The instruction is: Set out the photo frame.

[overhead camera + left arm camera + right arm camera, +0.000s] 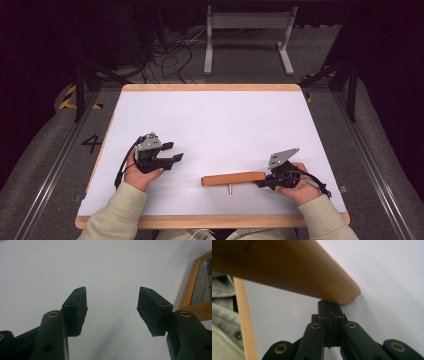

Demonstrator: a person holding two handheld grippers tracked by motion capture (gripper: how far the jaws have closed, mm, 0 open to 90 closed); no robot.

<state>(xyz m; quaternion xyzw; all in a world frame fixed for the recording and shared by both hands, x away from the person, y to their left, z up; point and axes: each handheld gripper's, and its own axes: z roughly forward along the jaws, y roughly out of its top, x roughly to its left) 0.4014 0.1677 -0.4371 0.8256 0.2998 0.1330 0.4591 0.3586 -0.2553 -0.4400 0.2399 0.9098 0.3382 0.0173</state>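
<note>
Wooden block (pixel 234 178) w/ a small pale peg (pixel 230 189) poking out of its near side lies flat on the white tabletop (pixel 210 120), its right end up against the tips of the right gripper (pixel 262 182). That gripper's jaws are pressed together w/ nothing between them; in the right gripper view the block's rounded end (pixel 347 293) sits just over the closed tips, so it's nudging, not holding. Block looks stiff, solid, prob light-to-medium, smooth finish so could slide on the sheet. Best hold: across the narrow sides near mid-length, clear of the peg. Left gripper (pixel 175 152) hangs well off to the block's left, jaws wide apart, empty. Nothing lies between the left gripper and block; the tabletop's wooden edge (pixel 190 287) is off to its side.
</note>
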